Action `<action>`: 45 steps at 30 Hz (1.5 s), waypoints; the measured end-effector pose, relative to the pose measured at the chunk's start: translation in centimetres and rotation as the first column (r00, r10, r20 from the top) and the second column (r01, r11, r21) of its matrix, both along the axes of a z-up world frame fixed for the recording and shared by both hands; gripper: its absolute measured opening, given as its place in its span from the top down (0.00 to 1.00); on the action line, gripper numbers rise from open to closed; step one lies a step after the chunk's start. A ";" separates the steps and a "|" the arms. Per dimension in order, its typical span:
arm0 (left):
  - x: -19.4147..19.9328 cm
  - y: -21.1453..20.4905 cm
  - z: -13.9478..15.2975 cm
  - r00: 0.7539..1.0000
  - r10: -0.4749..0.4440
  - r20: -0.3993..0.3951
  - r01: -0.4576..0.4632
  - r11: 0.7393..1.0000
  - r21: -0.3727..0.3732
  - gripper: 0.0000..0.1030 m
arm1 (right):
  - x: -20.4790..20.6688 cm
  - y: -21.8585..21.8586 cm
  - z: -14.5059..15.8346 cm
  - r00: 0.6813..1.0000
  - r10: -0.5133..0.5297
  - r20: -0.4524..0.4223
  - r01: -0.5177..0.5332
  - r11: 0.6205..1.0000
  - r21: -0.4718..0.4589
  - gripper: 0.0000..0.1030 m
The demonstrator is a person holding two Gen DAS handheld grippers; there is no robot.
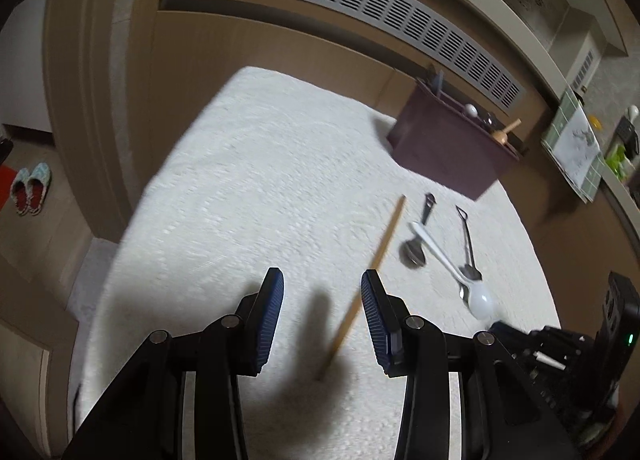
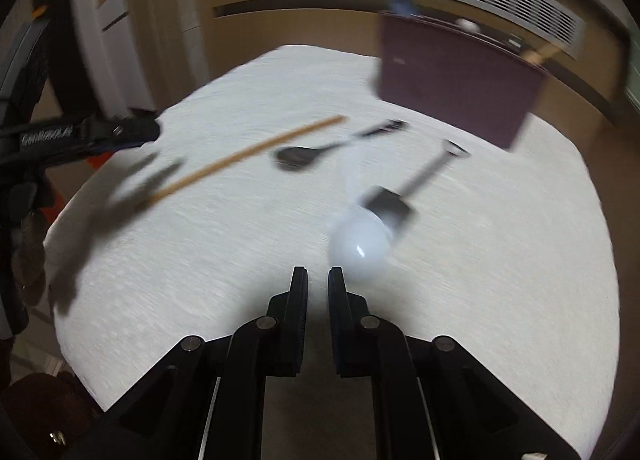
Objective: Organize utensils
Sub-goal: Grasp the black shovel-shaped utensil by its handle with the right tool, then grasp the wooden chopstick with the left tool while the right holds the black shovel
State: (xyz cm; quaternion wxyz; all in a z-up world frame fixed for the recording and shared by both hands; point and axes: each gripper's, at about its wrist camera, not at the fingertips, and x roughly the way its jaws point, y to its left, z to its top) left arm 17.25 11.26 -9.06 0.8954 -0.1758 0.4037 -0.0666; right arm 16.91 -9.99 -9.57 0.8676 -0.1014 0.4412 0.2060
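Right gripper nearly closed, a narrow gap between the jaws, nothing held; white spoon just ahead. Left gripper wide open over the chopstick, not touching. Metal spoons beyond; holder farthest. Pick-up stage, likely; next: reopen, grasp one utensil.

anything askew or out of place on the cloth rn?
Yes. Four utensils lie loose on the white cloth instead of in the purple organizer box: a wooden chopstick lying alone, and a white spoon crossed over a dark metal spoon and a small shovel-shaped spoon. Nothing looks spilled or damaged.
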 end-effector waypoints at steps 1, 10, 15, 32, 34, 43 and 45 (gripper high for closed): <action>0.2 -0.6 -0.2 1.000 -0.017 -0.006 0.017 1.000 0.001 0.60 | 0.2 -1.4 0.1 0.999 -0.030 -0.017 0.030 0.999 0.024 0.88; 1.3 -2.7 0.5 0.998 -0.068 0.002 0.068 0.998 0.008 0.60 | 4.9 -5.5 1.2 0.972 -0.225 -0.072 0.235 0.954 0.186 0.87; 2.0 -1.9 1.2 0.998 -0.068 0.019 0.068 0.997 -0.019 0.60 | 9.0 -3.6 0.6 0.948 -0.305 -0.087 0.317 0.922 0.221 0.87; 3.2 -2.1 0.6 0.997 -0.075 -0.035 0.076 0.997 0.006 0.59 | 11.5 0.4 -0.4 0.940 -0.337 -0.054 0.341 0.937 0.080 0.80; 3.1 -2.4 0.6 0.995 -0.086 -0.043 0.086 0.996 0.003 0.59 | 10.8 0.6 -0.5 0.952 -0.305 -0.030 0.306 0.951 0.044 0.85; 2.8 -3.8 0.2 0.990 -0.128 -0.065 0.129 0.992 0.010 0.60 | 6.7 -6.5 -0.1 0.954 -0.296 -0.039 0.298 0.952 0.062 0.91; 3.0 -3.8 0.2 0.990 -0.126 -0.067 0.127 0.992 0.010 0.60 | 6.3 -8.1 0.0 0.953 -0.299 -0.057 0.303 0.948 0.092 0.91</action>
